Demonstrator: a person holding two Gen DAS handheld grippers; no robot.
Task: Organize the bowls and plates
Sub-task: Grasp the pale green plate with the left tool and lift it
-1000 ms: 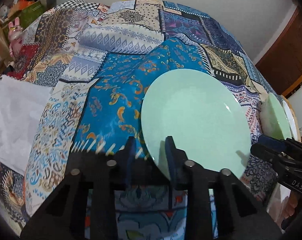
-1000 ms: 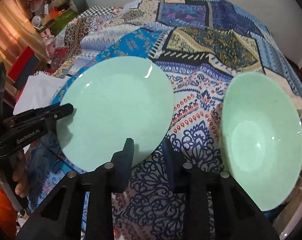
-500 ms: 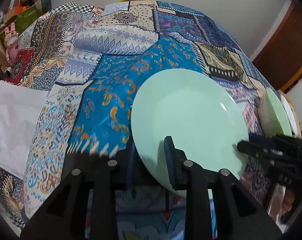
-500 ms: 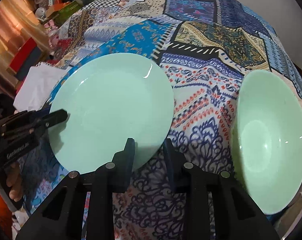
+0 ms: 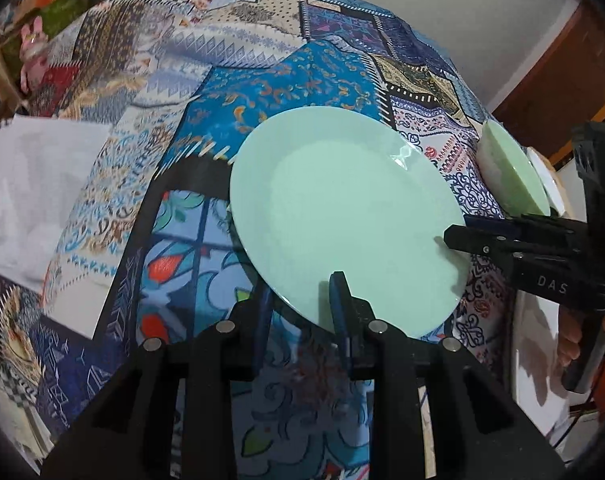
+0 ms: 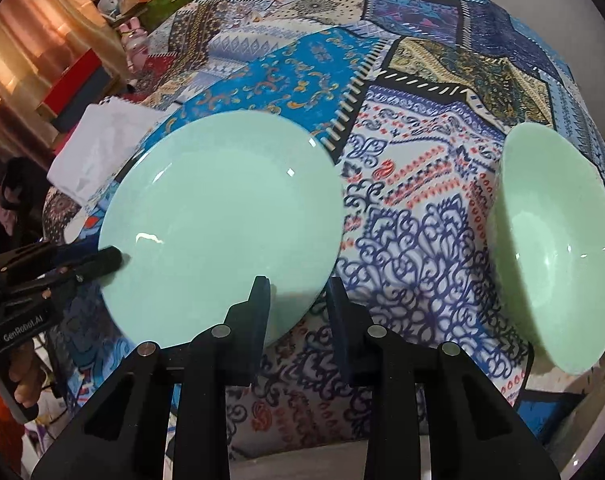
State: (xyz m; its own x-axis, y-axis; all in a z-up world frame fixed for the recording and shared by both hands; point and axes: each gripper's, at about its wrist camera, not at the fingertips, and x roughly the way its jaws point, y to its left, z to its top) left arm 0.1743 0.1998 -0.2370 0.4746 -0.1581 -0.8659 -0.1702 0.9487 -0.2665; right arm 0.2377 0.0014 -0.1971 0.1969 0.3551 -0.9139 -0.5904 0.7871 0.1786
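A mint-green plate [image 5: 342,216] is held above the patchwork tablecloth [image 5: 262,80]. My left gripper [image 5: 300,300] is shut on the plate's near rim, one finger over it and one under. My right gripper [image 6: 298,304] also straddles the plate [image 6: 222,224] at its edge, its left finger over the rim, jaws partly apart. A mint-green bowl [image 6: 554,244] sits to the right on the cloth; it also shows in the left wrist view [image 5: 510,172].
A white paper sheet [image 5: 34,184] lies on the left of the table. A white dish [image 5: 546,176] sits behind the bowl. Boxes and clutter [image 6: 82,76] stand past the table's left side. A wooden door [image 5: 562,76] is at the right.
The plate has come up off the cloth and tilted, gripped at its rim. The right gripper has closed in onto the plate's edge.
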